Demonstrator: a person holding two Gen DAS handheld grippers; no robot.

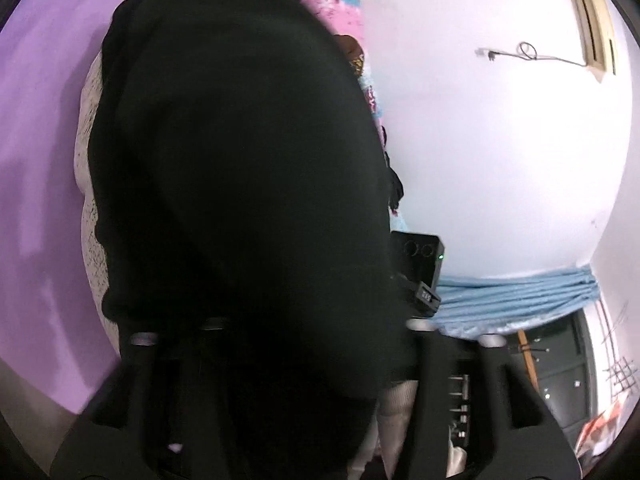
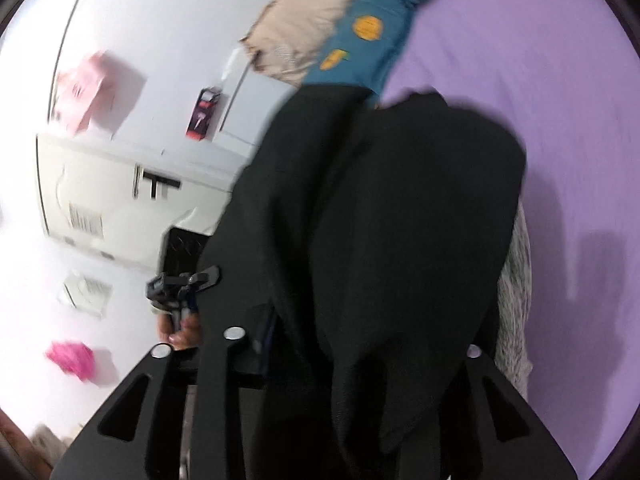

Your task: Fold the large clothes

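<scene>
- The black garment (image 1: 240,168) lies draped over both tools, bunched forward from them onto the purple bed (image 1: 36,128); it fills the middle of each wrist view.
- Left tool (image 1: 280,332): the jaws stand apart, the cloth heaped between and over them (whether the pads still press on it cannot be told; the fabric hides the tips).
- Right tool (image 2: 356,344): the jaws stand partly apart, with the cloth running between them and hiding the tips, so a grip cannot be told here either.
- The turning relation: the garment's long axis runs straight ahead from both tools toward the far side of the bed, so each hand sits at one near corner of it and neither is plainly nearer.
- A grey speckled cloth (image 1: 90,184) shows under the black one at its outer edge.
- Open bed lies beside the garment; at the far edge sit a teal garment (image 2: 360,44) and a beige pillow (image 2: 304,20).
- Judgement: the fold is likely being laid down, with smoothing to follow.
</scene>
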